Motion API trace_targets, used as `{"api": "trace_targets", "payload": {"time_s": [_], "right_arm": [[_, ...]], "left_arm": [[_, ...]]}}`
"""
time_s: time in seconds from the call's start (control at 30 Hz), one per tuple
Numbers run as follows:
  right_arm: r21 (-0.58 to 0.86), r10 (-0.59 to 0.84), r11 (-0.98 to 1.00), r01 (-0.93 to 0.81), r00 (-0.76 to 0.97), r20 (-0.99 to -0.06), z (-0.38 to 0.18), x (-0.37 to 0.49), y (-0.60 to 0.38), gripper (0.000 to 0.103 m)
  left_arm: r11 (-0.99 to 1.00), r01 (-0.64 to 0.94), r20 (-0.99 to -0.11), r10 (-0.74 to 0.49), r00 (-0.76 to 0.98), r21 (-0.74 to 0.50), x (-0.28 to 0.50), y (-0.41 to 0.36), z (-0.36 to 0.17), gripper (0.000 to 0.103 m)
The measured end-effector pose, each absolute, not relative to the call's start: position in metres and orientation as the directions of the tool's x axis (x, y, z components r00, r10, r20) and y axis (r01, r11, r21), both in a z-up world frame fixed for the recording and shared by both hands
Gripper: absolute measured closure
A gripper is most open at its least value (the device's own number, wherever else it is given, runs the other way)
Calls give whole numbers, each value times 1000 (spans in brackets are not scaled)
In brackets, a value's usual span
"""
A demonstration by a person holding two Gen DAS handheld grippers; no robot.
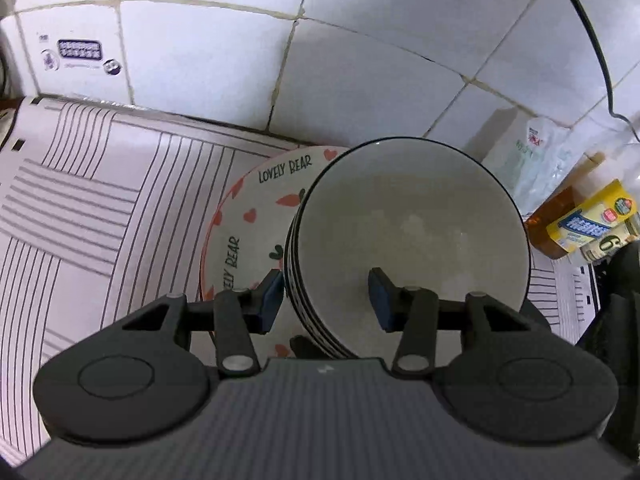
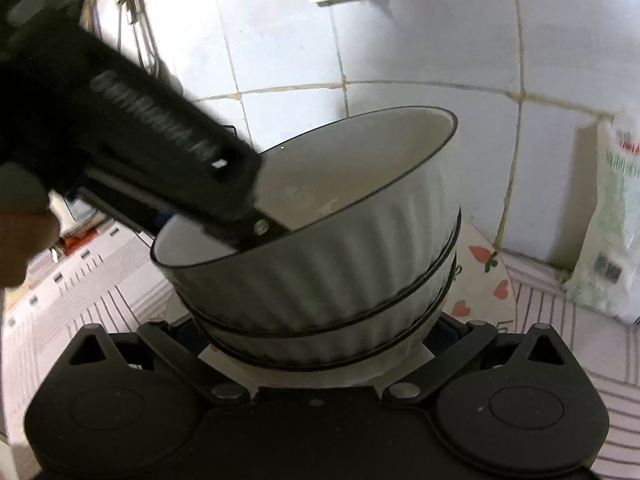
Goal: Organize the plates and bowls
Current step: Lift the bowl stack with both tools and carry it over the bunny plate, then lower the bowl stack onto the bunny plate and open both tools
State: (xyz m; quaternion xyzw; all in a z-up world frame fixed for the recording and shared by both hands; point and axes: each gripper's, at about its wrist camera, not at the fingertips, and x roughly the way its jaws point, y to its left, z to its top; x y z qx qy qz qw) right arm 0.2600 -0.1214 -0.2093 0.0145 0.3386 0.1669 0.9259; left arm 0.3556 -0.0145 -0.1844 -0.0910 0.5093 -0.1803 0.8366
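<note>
A stack of white ribbed bowls (image 1: 408, 220) with black rims sits tilted over a "Lovely Bear" plate (image 1: 248, 200) with red hearts. My left gripper (image 1: 326, 300) straddles the stack's near rim, one blue pad outside and one inside the top bowl, shut on the nested walls. In the right wrist view its finger (image 2: 264, 230) dips into the top bowl. My right gripper (image 2: 318, 332) clasps the lowest bowl of the stack (image 2: 320, 260) from both sides, pads mostly hidden. The plate (image 2: 480, 280) shows just behind and to the right.
A striped mat (image 1: 100, 200) covers the counter, with a white tiled wall (image 1: 200, 60) close behind the dishes. An oil bottle (image 1: 560, 220) and a plastic bag (image 1: 528, 160) stand at the right. In the right wrist view, a person's hand (image 2: 24, 240) shows at the left edge.
</note>
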Motion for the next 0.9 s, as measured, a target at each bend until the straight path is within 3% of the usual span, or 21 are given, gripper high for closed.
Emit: {"api": "trace_targets", "payload": {"time_s": [0.2, 0.43, 0.53, 0.67, 0.9], "right_arm": [[123, 299, 948, -295, 684, -666, -206, 265, -123, 0], [101, 237, 967, -232, 692, -682, -191, 240, -121, 0], [60, 194, 974, -217, 673, -714, -179, 223, -118, 0], [51, 185, 978, -204, 719, -670, -154, 192, -122, 0], [63, 80, 997, -51, 717, -692, -120, 156, -132, 0]], "left_arm": [[929, 163, -822, -371, 432, -334, 346, -9, -183, 57], [941, 198, -795, -339, 503, -276, 315, 0, -159, 44], [926, 243, -782, -375, 498, -289, 305, 3, -139, 43], [932, 270, -767, -354, 535, -242, 285, 3, -118, 43], [938, 286, -751, -331, 571, -196, 236, 19, -90, 39]]}}
